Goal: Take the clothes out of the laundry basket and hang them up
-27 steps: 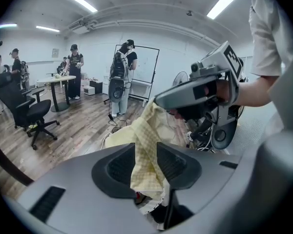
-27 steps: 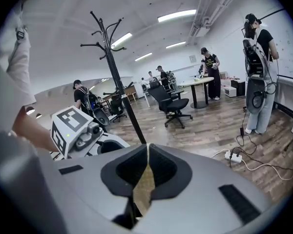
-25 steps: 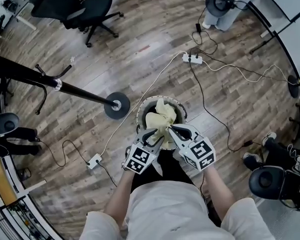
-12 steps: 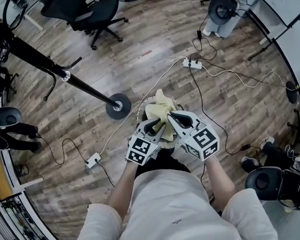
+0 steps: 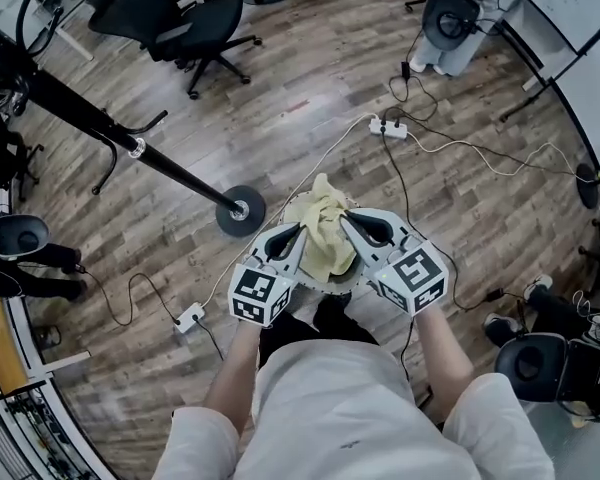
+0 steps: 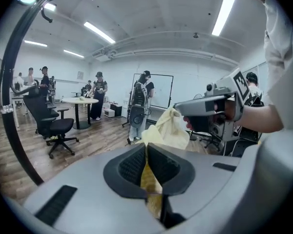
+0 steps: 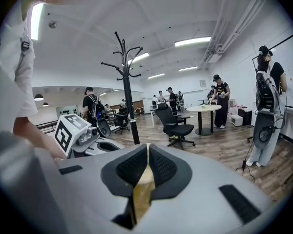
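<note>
The left gripper (image 5: 296, 232), jaws just closed, and right gripper (image 5: 350, 218) both pinch the yellow garment (image 5: 325, 246); their cubes (image 5: 259, 294) bear square markers.

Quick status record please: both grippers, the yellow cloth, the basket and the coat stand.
left gripper: jaws have just been closing, now shut on the yellow cloth
right gripper: shut on the yellow cloth
yellow cloth: bunched, held by both grippers over the basket
laundry basket: on the floor beneath the grippers, mostly hidden
coat stand: on the floor left of the basket, hooks bare
</note>
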